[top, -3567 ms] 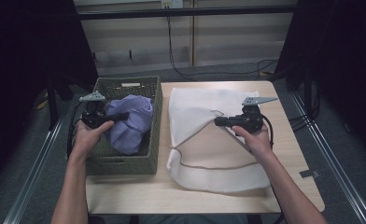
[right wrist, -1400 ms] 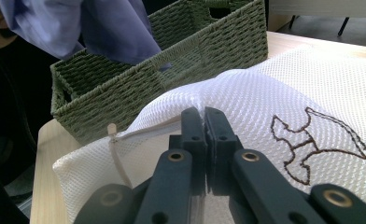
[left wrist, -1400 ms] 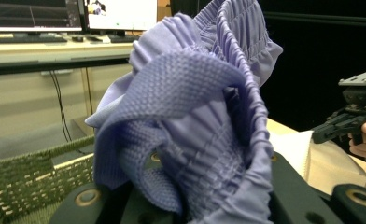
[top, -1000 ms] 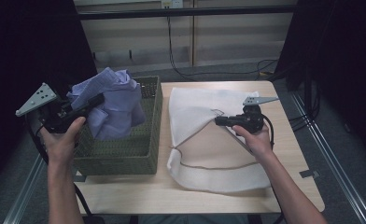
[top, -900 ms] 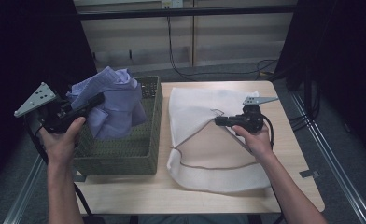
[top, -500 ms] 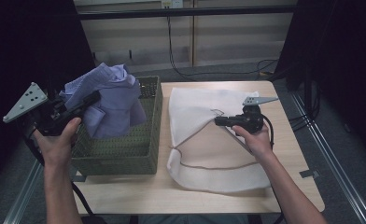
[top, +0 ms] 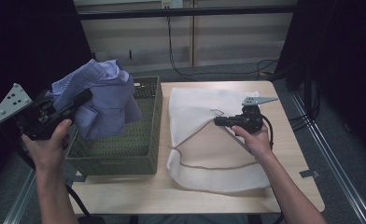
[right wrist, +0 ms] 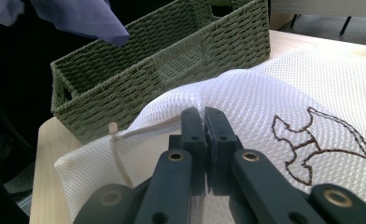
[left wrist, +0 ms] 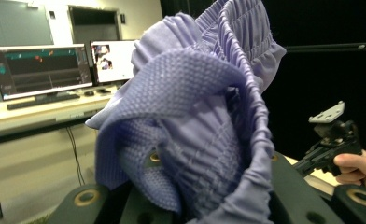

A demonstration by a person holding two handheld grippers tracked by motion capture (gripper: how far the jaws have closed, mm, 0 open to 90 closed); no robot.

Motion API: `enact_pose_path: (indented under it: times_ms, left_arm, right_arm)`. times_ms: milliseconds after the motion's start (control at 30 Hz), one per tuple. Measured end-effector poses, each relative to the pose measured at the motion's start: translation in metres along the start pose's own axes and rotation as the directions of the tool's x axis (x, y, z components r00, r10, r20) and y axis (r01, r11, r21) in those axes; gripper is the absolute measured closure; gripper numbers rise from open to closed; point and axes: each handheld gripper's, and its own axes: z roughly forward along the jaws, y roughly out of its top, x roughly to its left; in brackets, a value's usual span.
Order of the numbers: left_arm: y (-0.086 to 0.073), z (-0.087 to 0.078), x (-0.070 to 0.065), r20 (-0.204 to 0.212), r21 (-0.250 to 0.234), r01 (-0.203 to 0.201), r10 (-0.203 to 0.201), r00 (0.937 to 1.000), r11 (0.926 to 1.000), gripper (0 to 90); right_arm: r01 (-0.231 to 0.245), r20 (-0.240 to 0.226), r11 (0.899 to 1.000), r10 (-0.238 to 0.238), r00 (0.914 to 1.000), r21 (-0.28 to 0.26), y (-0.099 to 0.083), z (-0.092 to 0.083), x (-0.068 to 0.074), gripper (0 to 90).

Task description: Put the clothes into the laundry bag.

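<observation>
While held up at far left, above and left of green woven basket [top: 125, 140]: left gripper [top: 80, 99], jaws clamped on bunched purple cloth [top: 102, 100], cloth hanging clear of basket rim. Basket on left end of wooden table [top: 293, 158]. Just right of it, white mesh bag [top: 204, 116] lying flat. Right gripper [top: 217, 121] low over bag, jaws pinched shut on raised fold of mesh [right wrist: 228, 93] near zipper.
</observation>
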Motion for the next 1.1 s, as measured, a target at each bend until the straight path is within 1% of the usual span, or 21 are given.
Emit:
enact_pose_path:
  times_ms: [133,167,200,233,300,333,367,400,433,500,533,600,733,767,833,867,900,933,967,1033,1100]
  left_arm:
    - [0.005,-0.004,-0.007,0.007,-0.032,-0.014,0.014,0.9999,0.9994,77.4]
    - [0.006,-0.004,-0.008,0.019,-0.034,-0.017,0.018,0.9997,0.9993,77.5]
    - [0.007,-0.004,-0.01,0.022,-0.042,-0.011,0.012,0.9997,0.999,77.5]
    - [0.008,-0.005,-0.009,0.023,-0.038,-0.03,0.031,0.9993,0.9988,77.5]
    - [0.009,-0.004,-0.012,0.027,-0.055,-0.008,0.009,0.9996,0.9985,77.5]
    - [0.01,-0.004,-0.013,0.027,-0.056,-0.015,0.017,0.9995,0.9983,77.5]
    - [0.01,-0.004,-0.014,0.031,-0.059,-0.006,0.008,0.9995,0.9982,77.5]
    - [0.012,-0.005,-0.015,0.029,-0.058,-0.019,0.02,0.9994,0.9982,77.5]
    - [0.013,-0.006,-0.016,0.03,-0.061,-0.019,0.021,0.9993,0.9979,77.5]
    - [0.015,-0.006,-0.018,0.045,-0.076,-0.004,0.008,0.9989,0.9971,77.5]
    - [0.015,-0.007,-0.018,0.057,-0.069,-0.016,0.02,0.9982,0.9975,77.5]
    - [0.016,-0.005,-0.021,0.067,-0.077,0.002,0.003,0.9978,0.997,77.5]
    - [0.016,0.001,-0.024,0.072,-0.07,0.02,-0.015,0.9973,0.9973,77.4]
    - [0.016,0.003,-0.025,0.074,-0.066,0.014,-0.009,0.9972,0.9977,77.4]
    - [0.016,0.006,-0.028,0.079,-0.068,0.022,-0.017,0.9968,0.9974,77.4]
    - [0.017,0.006,-0.029,0.087,-0.065,0.011,-0.005,0.9962,0.9978,77.4]
    - [0.017,0.007,-0.03,0.094,-0.066,0.015,-0.008,0.9955,0.9977,77.4]
    - [0.018,0.008,-0.033,0.099,-0.076,0.03,-0.023,0.9948,0.9967,77.4]
    - [0.018,0.008,-0.034,0.107,-0.074,0.023,-0.015,0.9941,0.997,77.4]
    - [0.019,0.011,-0.038,0.114,-0.075,0.023,-0.015,0.9934,0.9969,77.4]
    - [0.02,0.015,-0.042,0.126,-0.063,0.03,-0.021,0.9918,0.9975,77.4]
  right_arm:
    - [0.002,0.0,1.0,-0.002,1.0,0.001,0.0,0.0,0.0,88.1]
    - [0.002,0.0,1.0,-0.002,1.0,0.001,0.0,0.0,0.0,88.1]
    - [0.002,0.0,1.0,-0.002,1.0,0.0,0.0,0.0,0.0,88.1]
    - [0.002,-0.001,1.0,-0.002,1.0,0.001,0.0,0.0,0.0,88.1]
    - [-0.001,-0.001,1.0,0.001,1.0,0.001,0.0,0.001,0.0,88.1]
    - [-0.003,-0.002,1.0,0.003,1.0,0.001,0.0,0.001,0.0,88.2]
    - [-0.004,-0.002,1.0,0.004,1.0,0.001,0.0,0.001,0.0,88.1]
    - [-0.005,-0.004,1.0,0.005,1.0,0.002,0.0,0.002,0.001,88.1]
    - [-0.005,-0.006,1.0,0.005,1.0,0.002,0.0,0.002,0.001,88.1]
    - [-0.003,-0.006,1.0,0.003,1.0,0.002,0.0,0.002,0.001,88.1]
    - [-0.003,-0.006,1.0,0.003,1.0,0.002,0.0,0.002,0.001,88.1]
    - [-0.006,-0.007,1.0,0.006,1.0,0.002,0.0,0.002,0.001,88.2]
    - [-0.01,-0.006,1.0,0.01,0.9999,0.002,0.001,0.001,0.001,88.2]
    - [-0.01,-0.007,1.0,0.01,0.9999,0.001,0.001,0.001,0.0,88.2]
    - [-0.011,-0.007,1.0,0.012,0.9999,0.002,0.001,0.002,0.0,88.2]
    - [-0.01,-0.008,1.0,0.01,0.9999,0.002,0.001,0.002,0.0,88.2]
    - [-0.01,-0.007,1.0,0.01,0.9999,0.001,0.0,0.002,0.0,88.2]
    - [-0.009,-0.007,1.0,0.009,0.9999,0.001,0.0,0.002,0.0,88.2]
    - [-0.01,-0.007,1.0,0.01,0.9999,0.003,0.0,0.002,0.0,88.2]
    - [-0.009,-0.008,1.0,0.009,0.9999,0.003,0.0,0.003,0.0,88.2]
    - [-0.008,-0.009,1.0,0.009,0.9999,0.006,0.0,0.003,0.001,88.2]
